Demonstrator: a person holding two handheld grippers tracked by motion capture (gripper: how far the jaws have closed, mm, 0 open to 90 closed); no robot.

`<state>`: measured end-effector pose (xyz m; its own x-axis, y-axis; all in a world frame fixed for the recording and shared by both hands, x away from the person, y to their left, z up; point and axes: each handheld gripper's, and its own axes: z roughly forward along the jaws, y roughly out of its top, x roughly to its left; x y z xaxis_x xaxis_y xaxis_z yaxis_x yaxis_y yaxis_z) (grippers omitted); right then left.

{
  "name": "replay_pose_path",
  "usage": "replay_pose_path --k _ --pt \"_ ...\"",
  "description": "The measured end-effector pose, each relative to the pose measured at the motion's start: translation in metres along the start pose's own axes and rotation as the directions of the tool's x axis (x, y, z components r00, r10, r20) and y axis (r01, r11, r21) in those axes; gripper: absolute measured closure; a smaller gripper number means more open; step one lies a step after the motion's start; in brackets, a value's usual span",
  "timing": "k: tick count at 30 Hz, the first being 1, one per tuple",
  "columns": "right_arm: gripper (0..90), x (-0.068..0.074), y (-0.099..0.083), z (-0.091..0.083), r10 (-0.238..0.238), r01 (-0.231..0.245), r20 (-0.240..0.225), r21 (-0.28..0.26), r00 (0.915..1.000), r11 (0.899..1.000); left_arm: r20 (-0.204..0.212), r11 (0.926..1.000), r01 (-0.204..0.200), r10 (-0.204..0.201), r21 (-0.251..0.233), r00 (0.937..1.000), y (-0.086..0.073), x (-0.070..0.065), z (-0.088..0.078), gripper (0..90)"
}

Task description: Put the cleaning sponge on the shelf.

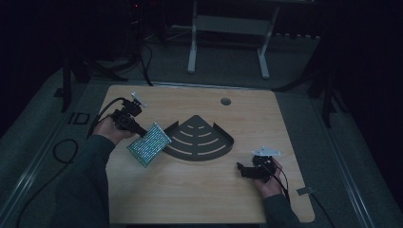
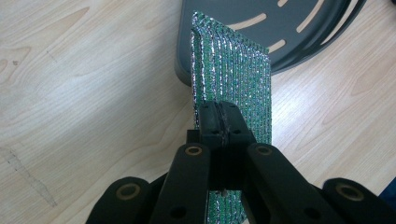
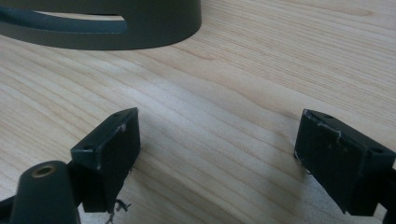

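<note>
The room is dim, its far side lost in darkness. A light wooden table (image 1: 199, 199) with rounded corners and a round hole (image 1: 225, 101) stands on grey carpeted floor (image 1: 304, 61). Behind it stands a white metal frame (image 1: 228, 26) on two legs. Black cables (image 1: 64, 152) lie on the floor at left.

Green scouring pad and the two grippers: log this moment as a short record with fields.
held item: green scouring pad, glittery, ribbed
holder: left gripper, jaws shut on the pad's edge
pad position: lifted, far corner beside the grey fan-shaped rack
right gripper: jaws wide open, nothing between them, low over the wooden table
rack: slotted, nothing in it
</note>
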<state>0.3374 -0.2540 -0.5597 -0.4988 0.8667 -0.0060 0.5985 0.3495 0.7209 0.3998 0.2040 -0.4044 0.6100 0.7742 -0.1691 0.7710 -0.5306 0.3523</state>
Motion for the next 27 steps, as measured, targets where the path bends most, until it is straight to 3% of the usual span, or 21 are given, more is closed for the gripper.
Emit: replay_pose_path --k 27 --pt "13.8 0.0 0.0 0.0 -0.001 0.001 0.0 0.0 1.0 1.0 0.014 0.9999 -0.008 0.008 -0.014 0.9999 0.023 -0.003 0.008 90.0"
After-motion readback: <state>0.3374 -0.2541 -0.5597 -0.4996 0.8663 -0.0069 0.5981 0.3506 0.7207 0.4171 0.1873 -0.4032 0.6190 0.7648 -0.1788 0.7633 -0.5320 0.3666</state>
